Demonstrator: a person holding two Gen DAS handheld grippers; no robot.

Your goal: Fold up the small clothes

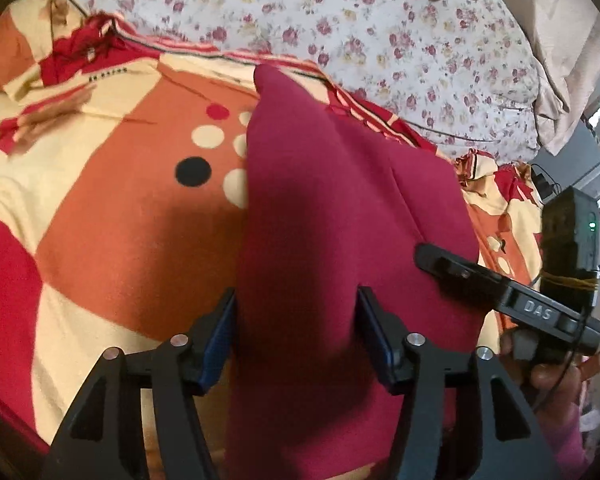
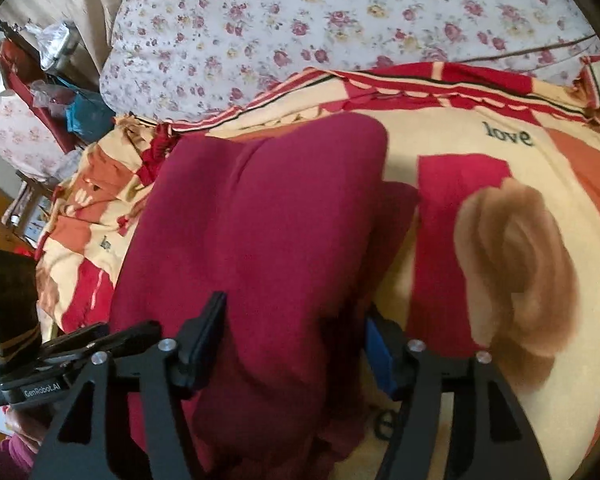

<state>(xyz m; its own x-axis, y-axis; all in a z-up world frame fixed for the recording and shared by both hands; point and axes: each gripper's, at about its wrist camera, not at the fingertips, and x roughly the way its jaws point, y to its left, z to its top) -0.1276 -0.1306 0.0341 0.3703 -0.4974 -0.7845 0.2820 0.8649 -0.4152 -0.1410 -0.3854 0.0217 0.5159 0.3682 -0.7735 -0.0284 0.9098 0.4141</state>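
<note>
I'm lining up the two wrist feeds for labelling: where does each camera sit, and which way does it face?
Left wrist: on the left gripper, looking forward and down at the maroon garment on the patterned blanket; jaws open astride it, right gripper at right.
Right wrist: on the right gripper, looking along the same garment; the left gripper shows at left.
Shared: garment, blanket, floral sheet.

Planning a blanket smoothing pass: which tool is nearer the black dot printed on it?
Left. The left tool straddles the maroon garment just beside the black dot; the right tool sits across the garment, farther off.
</note>
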